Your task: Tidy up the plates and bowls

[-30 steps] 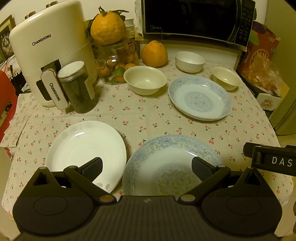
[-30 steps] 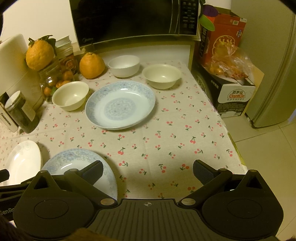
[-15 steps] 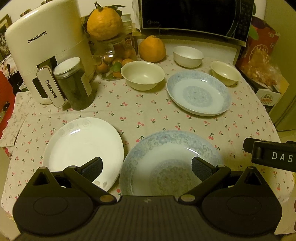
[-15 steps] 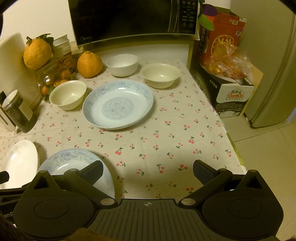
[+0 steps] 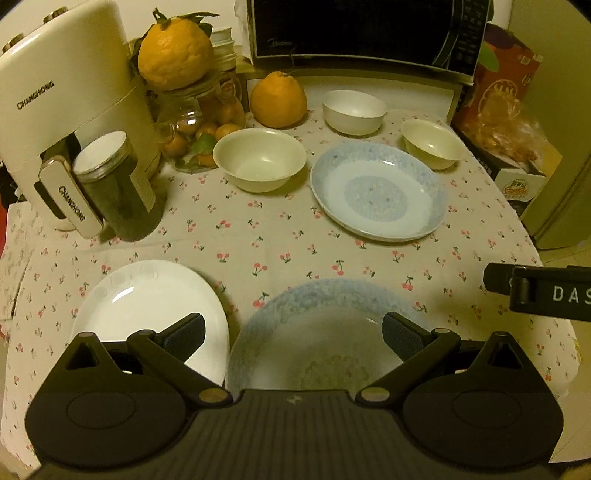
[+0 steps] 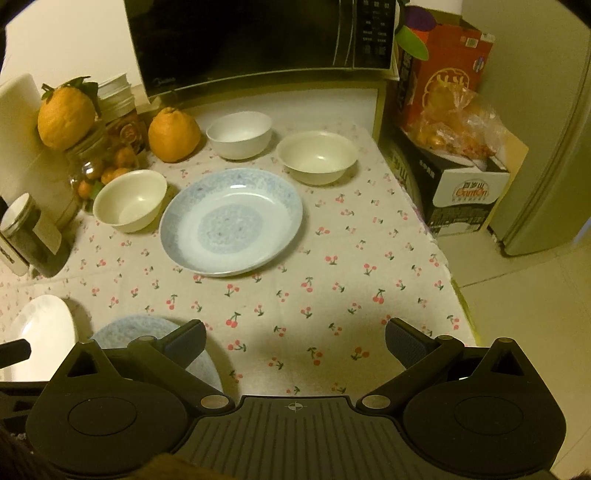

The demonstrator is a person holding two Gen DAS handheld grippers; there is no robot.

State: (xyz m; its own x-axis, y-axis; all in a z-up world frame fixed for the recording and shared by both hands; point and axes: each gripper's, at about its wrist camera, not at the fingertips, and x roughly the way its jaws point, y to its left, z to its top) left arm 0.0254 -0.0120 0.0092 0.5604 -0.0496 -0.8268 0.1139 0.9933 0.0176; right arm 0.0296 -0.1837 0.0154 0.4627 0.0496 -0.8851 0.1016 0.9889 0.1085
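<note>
My left gripper is open, hovering over the near blue patterned plate. A plain white plate lies just left of it. Farther back rest a second blue plate, a cream bowl, a white bowl and a smaller cream bowl. My right gripper is open above bare tablecloth, with nothing between its fingers. In the right wrist view the far blue plate lies ahead, the near blue plate pokes out behind the left finger, and the bowls stand at the back.
A white appliance and a dark jar stand at the left. A glass jar of fruit, an orange and a microwave line the back. Boxes sit past the table's right edge.
Both grippers have come lower and forward over the table, so the plates and bowls look larger. Nothing was taken hold of; both stay open.
</note>
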